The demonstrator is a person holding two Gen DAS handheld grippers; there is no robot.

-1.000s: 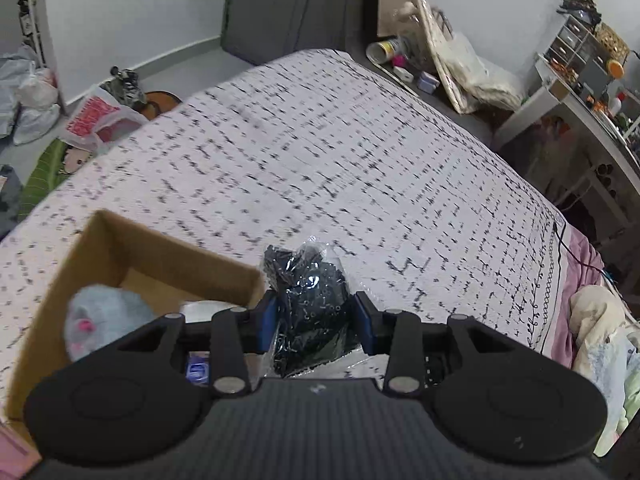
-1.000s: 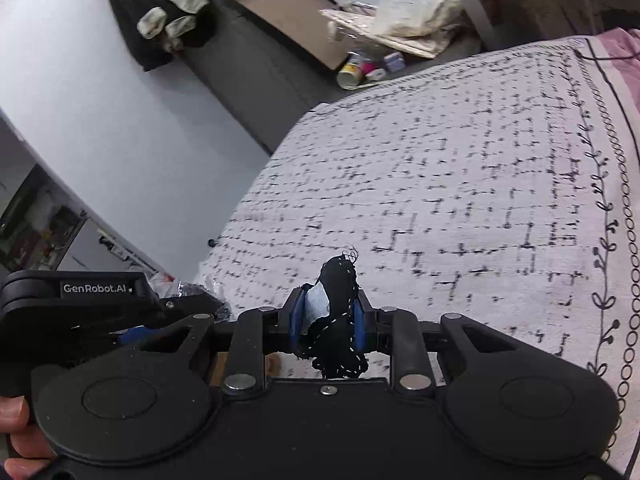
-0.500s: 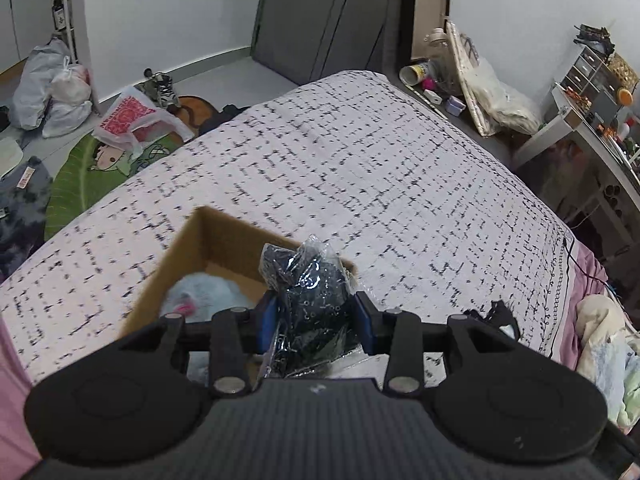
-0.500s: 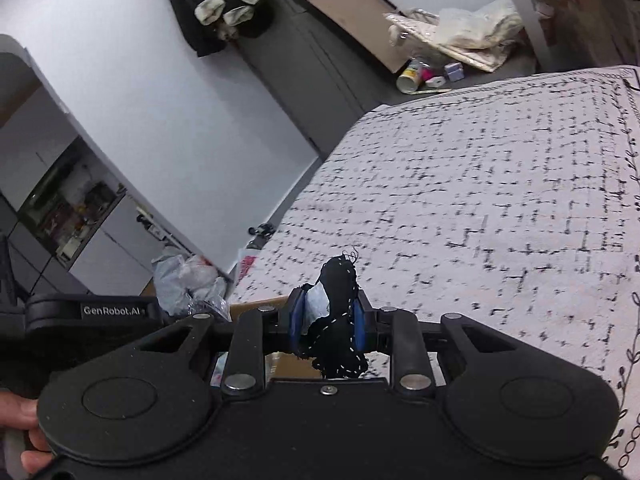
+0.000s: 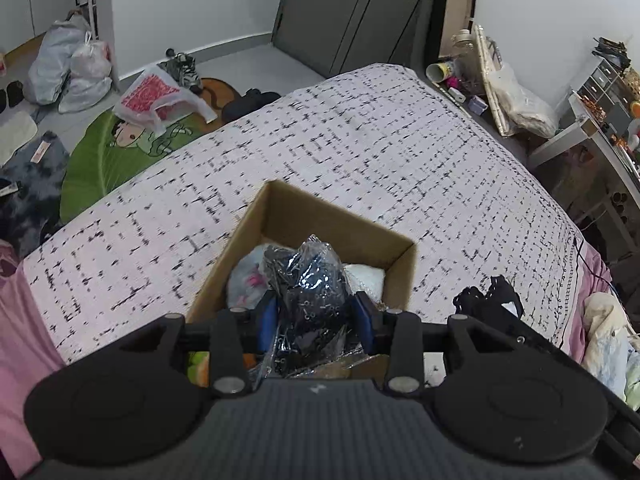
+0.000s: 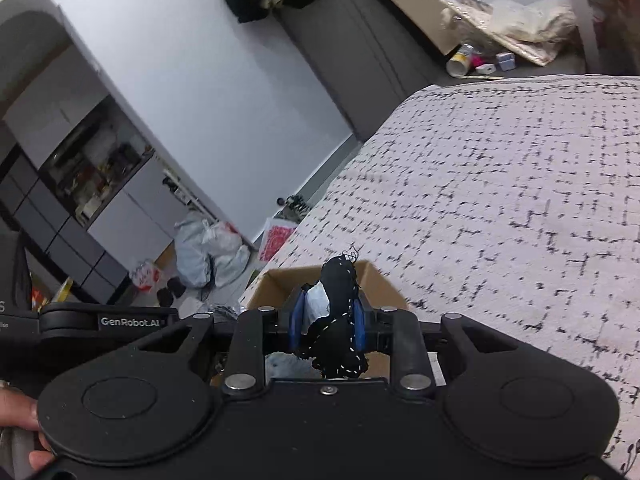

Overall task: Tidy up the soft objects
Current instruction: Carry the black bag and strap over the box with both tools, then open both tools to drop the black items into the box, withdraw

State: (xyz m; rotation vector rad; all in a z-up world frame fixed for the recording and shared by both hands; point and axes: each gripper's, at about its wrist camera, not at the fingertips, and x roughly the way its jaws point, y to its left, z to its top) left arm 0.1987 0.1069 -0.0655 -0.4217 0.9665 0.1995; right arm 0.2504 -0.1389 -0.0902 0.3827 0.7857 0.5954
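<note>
Two grippers up, both loaded! Left gripper [image 5: 316,316] is clamped on a plastic-wrapped dark bundle [image 5: 308,280], held right above the open cardboard box [image 5: 400,276] sitting near the bed's [image 5: 360,140] near edge. Right gripper [image 6: 326,326] pinches a black stitched cloth [image 6: 340,320] above the same box's [image 6: 372,276] near corner. Inside: a pale plush [image 5: 248,276], touching the box's left wall.

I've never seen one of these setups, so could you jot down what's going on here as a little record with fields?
Setting: bed with a black-and-white patterned cover
Container: open cardboard box on the bed
Left claw: shut on a plastic-wrapped dark bundle, held over the box
Right claw: shut on a black fabric piece with white stitching, near the box
Already in box: grey plush, white soft item
Floor: plastic bags
</note>
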